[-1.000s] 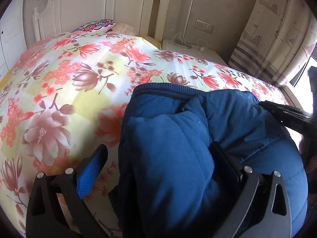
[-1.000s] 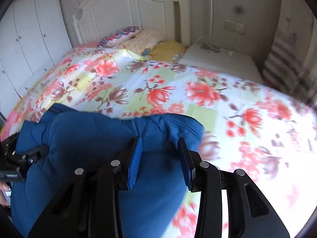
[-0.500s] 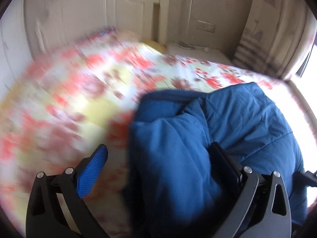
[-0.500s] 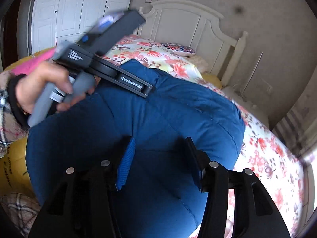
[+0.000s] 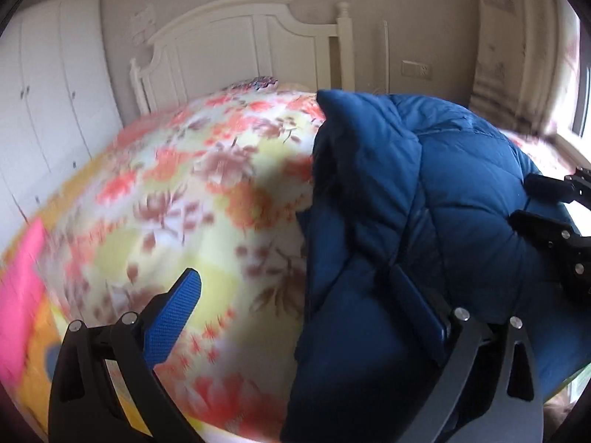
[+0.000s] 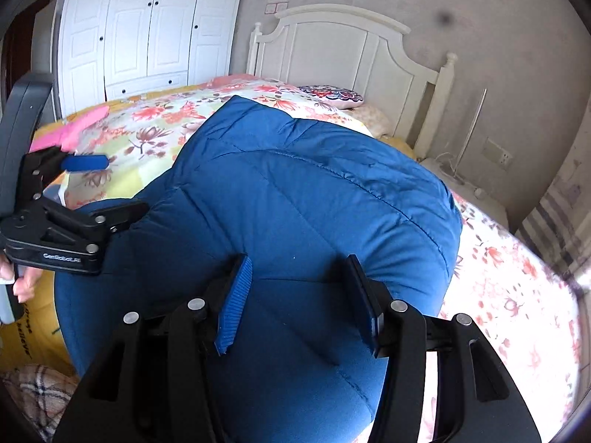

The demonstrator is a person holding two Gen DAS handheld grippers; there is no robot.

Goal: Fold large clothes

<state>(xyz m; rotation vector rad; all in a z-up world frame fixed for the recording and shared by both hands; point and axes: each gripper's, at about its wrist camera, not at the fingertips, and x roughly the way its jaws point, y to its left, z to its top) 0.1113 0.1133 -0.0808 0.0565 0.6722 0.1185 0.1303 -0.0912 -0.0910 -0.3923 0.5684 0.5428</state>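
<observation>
Blue jacket (image 6: 303, 199) on floral bed (image 6: 509, 295), no containers.

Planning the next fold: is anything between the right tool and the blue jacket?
Nothing visible. The right tool sits directly over the jacket, open, with only blue fabric between its fingers.

Bed (image 6: 491, 258) with white headboard (image 6: 343, 55), covered by floral quilt (image 5: 177, 199). Blue padded jacket (image 6: 295, 214) lies bunched on the quilt at the end away from the headboard. Patterned pillow (image 6: 332, 95) right below the headboard. Pink cloth (image 6: 79, 129) on the quilt beyond the jacket, wardrobe side.
</observation>
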